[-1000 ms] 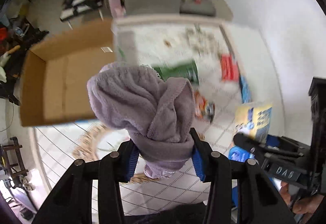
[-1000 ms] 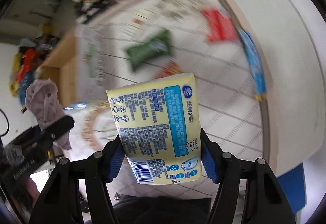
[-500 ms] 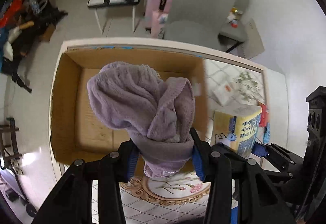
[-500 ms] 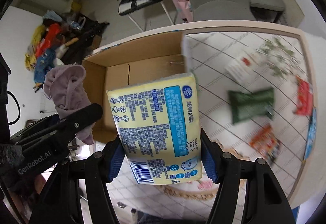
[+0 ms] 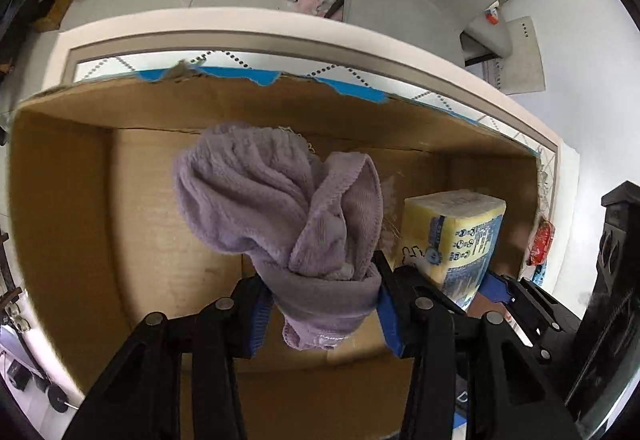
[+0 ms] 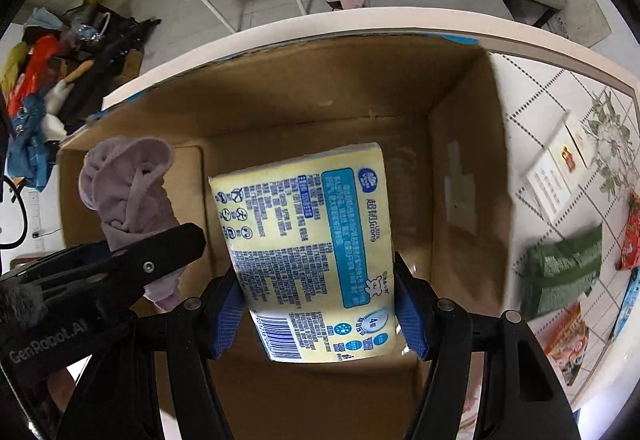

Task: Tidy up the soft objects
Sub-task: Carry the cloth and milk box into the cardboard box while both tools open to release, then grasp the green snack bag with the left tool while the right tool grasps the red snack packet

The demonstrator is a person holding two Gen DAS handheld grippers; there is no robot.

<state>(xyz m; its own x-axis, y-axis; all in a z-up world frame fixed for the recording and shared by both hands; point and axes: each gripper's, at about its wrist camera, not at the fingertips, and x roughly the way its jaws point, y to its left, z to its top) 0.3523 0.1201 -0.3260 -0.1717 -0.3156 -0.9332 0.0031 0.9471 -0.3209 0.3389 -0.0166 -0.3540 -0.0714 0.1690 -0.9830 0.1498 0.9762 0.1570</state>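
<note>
step: both loads over cardboard box [image 5: 132, 208] | left tongs [image 5: 324, 306] pinching purple cloth [image 5: 272, 208] | right tongs [image 6: 320, 314] pinching tissue pack [image 6: 308, 240] | next: lower, release inside

The left claw [image 6: 132, 268] carries "GenRobot.AI" in grey letters on its black body. The yellow tissue pack [image 6: 308, 252] reads "Ultra Strong", with a barcode below.

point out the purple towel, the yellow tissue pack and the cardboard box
purple towel [image 5: 256, 200]: left wrist view, on the fluffy bunched part above the clamp.
yellow tissue pack [image 6: 304, 240]: right wrist view, on the middle of its printed face.
cardboard box [image 6: 304, 96]: right wrist view, on the bare inside of its far wall.
</note>
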